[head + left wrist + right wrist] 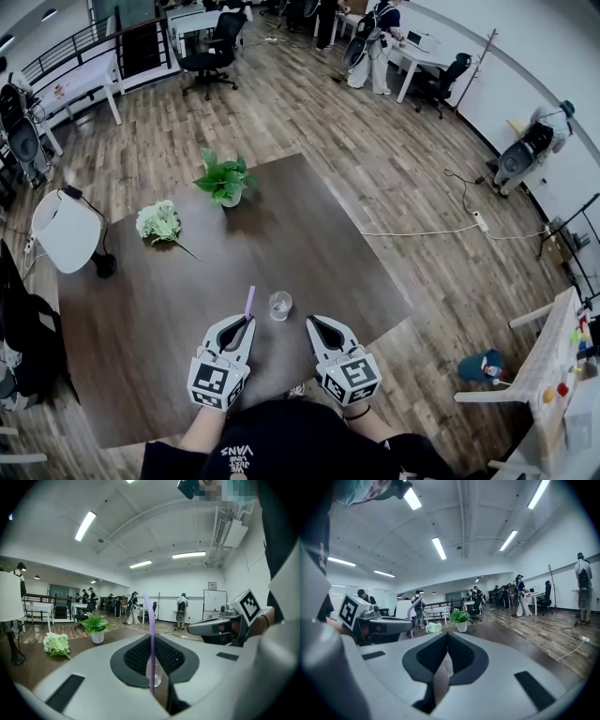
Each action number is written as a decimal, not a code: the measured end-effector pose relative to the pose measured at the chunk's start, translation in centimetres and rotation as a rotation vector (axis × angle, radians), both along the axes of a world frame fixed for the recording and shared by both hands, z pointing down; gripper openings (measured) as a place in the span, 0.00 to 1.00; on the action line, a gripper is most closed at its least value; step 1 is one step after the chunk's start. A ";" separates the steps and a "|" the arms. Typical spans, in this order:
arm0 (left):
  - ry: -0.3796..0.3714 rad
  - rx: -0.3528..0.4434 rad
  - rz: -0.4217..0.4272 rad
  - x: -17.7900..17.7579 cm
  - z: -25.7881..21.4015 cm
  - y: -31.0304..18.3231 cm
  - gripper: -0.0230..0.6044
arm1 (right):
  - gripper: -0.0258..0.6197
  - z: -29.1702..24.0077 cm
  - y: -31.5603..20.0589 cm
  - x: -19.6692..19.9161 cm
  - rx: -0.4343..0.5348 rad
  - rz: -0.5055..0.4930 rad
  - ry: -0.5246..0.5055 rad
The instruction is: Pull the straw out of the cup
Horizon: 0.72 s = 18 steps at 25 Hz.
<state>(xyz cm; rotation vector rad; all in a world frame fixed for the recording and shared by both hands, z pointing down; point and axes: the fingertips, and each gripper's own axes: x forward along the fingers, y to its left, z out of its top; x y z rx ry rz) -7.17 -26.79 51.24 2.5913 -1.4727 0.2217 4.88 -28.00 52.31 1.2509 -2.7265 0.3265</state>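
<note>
The person holds both grippers side by side low over the near part of the dark table (309,225), forearms reaching out from the bottom of the head view, each tool pointing forward and slightly downward. The left gripper (247,322) has its jaws pinched on the purple straw (248,302), which stands nearly upright, its top rising above the jaw tips and its lower end hanging below them. The clear cup (280,305) sits on the table just to the right of the straw, apart from it, ahead of the gap between the two tools. The right gripper (314,322) has its jaws together with nothing between them.
</note>
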 end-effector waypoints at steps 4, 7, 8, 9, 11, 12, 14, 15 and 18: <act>0.004 -0.017 0.008 0.6 0.6 0.3 0.09 | 0.07 0.1 0.1 -0.1 -0.007 -0.002 -0.002; 0.009 -0.032 0.009 0.6 1.3 0.5 0.09 | 0.07 0.4 0.1 -0.2 -0.012 -0.001 0.000; 0.010 -0.037 0.008 0.6 1.5 0.6 0.09 | 0.07 0.5 0.1 -0.2 -0.013 0.000 0.000; 0.011 -0.042 0.007 0.5 1.7 0.7 0.09 | 0.07 0.6 0.1 -0.1 -0.014 0.000 0.000; 0.012 -0.050 0.005 0.5 2.0 0.7 0.09 | 0.07 0.7 0.1 -0.1 -0.017 0.000 0.001; 0.013 -0.052 0.004 0.5 2.1 0.6 0.09 | 0.07 0.7 0.0 0.0 -0.018 0.000 0.003; 0.011 -0.052 0.003 0.5 2.2 0.5 0.09 | 0.07 0.8 -0.1 -0.1 -0.018 -0.003 0.004; 0.010 -0.051 0.004 0.5 2.2 0.4 0.09 | 0.07 0.8 -0.1 -0.1 -0.019 -0.006 0.004; 0.006 -0.049 0.003 0.4 2.3 0.3 0.09 | 0.07 1.0 0.0 -0.2 -0.022 -0.015 0.007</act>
